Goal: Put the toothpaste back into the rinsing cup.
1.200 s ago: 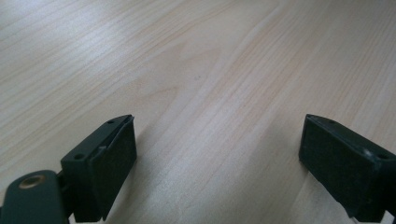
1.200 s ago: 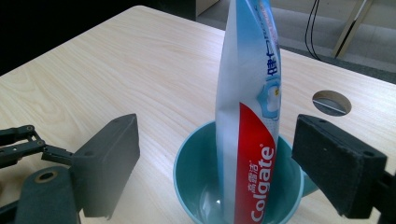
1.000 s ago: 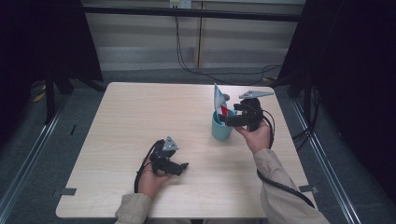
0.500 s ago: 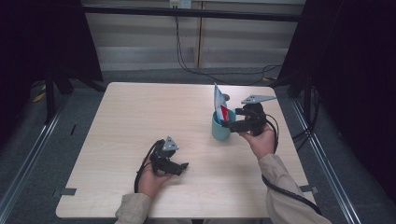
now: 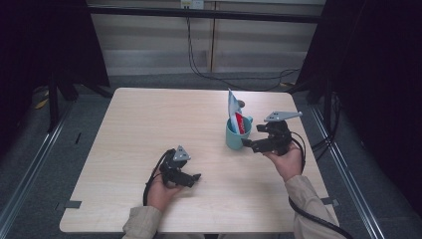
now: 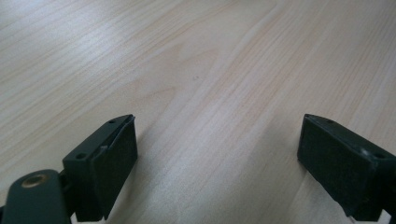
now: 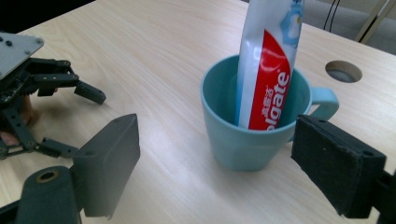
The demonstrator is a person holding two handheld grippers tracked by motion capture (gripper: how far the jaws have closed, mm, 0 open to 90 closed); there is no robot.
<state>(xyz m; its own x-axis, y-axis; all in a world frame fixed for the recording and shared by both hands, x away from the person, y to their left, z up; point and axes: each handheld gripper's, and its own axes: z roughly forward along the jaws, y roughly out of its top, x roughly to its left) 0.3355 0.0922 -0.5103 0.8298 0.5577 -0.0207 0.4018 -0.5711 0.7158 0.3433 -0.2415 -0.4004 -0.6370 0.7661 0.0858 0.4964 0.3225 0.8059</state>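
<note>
My left gripper [image 5: 191, 178] rests low near the bench's near edge, jaws spread wide over bare wood, holding nothing; I judge it is simply parked out of the way. Toward the right edge stands the teal mug [image 7: 254, 128], a toothpaste tube [image 7: 268, 70] upright inside, leaning on the rim. My right gripper [image 7: 229, 163] sits just before it, jaws wide apart and empty, seemingly lined up on it. The tube's lower end is hidden in the mug.
</note>
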